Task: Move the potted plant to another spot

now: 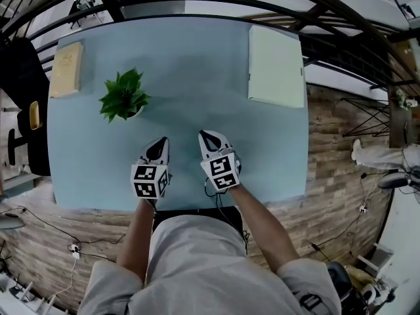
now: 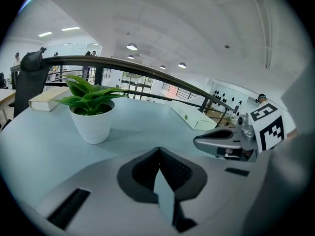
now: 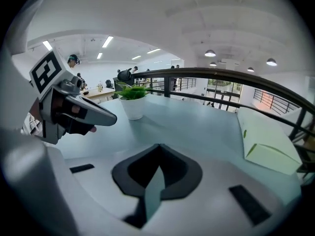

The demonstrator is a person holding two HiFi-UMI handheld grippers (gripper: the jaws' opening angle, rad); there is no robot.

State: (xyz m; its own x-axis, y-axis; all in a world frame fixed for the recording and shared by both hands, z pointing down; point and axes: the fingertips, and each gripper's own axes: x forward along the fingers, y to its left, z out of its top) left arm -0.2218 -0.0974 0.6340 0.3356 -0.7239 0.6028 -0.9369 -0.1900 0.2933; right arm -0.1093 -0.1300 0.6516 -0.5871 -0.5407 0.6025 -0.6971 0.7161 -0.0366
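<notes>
Potted plant, upright in its white pot, on the left part of the pale blue table, near a tan book. Left gripper and right gripper hover beside it, jaws closed on nothing.

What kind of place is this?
Probably a big open office: a dark curved metal railing beside the pale blue table, round ceiling lights, and people at far desks.

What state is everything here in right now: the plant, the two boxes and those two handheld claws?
potted plant: upright on the table, untouched.
left gripper: fingers shut, empty.
right gripper: fingers shut, empty.
pale green box: closed, lying flat.
tan box: lying flat.
</notes>
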